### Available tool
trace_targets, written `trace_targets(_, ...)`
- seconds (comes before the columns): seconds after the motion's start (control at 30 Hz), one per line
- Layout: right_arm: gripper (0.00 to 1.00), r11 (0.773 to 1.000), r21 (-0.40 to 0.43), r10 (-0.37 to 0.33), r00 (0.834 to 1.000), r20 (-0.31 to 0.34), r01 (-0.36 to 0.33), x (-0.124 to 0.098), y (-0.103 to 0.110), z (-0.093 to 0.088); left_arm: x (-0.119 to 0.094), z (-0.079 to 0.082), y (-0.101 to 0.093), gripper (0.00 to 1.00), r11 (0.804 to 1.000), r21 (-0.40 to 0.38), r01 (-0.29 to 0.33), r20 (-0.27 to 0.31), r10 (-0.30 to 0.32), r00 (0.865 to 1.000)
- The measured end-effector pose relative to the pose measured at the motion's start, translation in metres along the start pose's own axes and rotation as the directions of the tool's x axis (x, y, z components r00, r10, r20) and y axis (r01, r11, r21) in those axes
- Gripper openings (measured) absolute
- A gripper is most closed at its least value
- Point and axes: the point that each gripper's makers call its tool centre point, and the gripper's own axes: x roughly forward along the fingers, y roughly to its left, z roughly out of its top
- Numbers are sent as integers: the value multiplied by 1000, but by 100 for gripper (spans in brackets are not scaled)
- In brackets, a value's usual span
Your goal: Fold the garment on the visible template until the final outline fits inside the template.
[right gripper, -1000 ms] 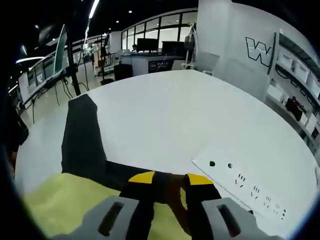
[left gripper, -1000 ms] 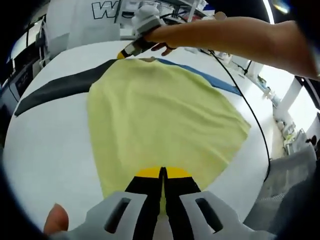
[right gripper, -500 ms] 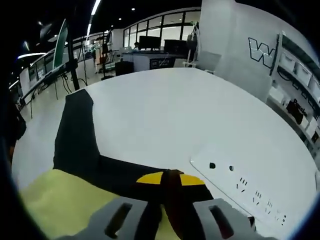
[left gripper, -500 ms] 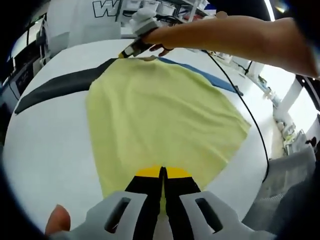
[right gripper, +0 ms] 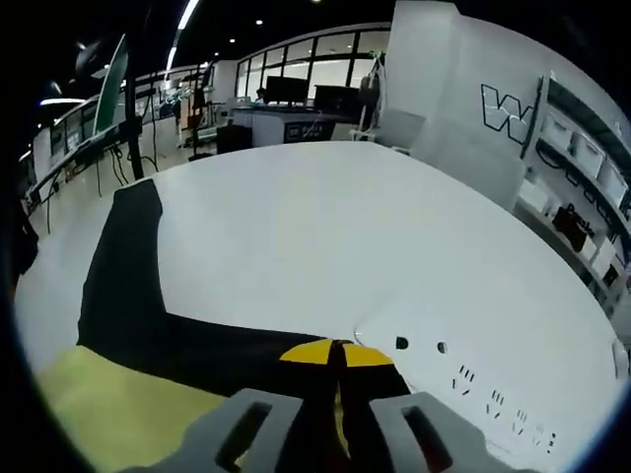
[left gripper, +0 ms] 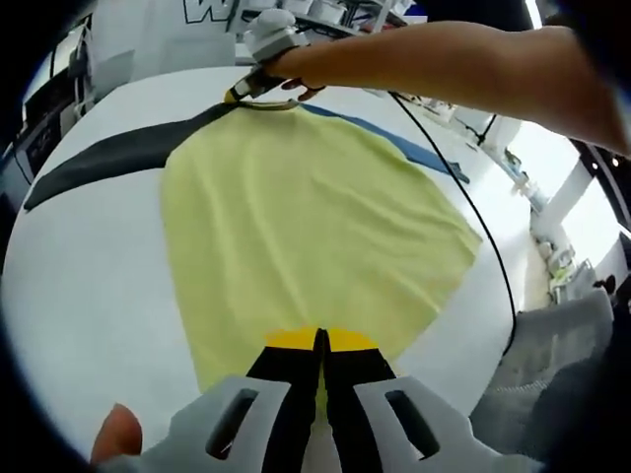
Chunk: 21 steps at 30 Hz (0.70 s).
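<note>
At the near edge of the yellow garment (left gripper: 306, 227), fabric is pinched between the closed jaws of the left gripper (left gripper: 320, 345). The cloth is spread flat on the white table (left gripper: 89, 266), partly over the dark template (left gripper: 108, 158). At the far edge, it is clamped by the right gripper (right gripper: 338, 357). The fabric is judged light, soft and limp, best taken at edges or corners.
</note>
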Motion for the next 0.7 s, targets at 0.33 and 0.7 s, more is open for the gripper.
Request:
trace_targets(0.33,0,1000,-20,2,999,51,-1,-18,5,15,-1,-1,-2,0,1000,-1,0,-3,0,1000)
trace_targets(0.7,5,999,30,-32,996,81,29,-23,-2,25,0,1,-3,0,1000,10,2,-5,-2,1000)
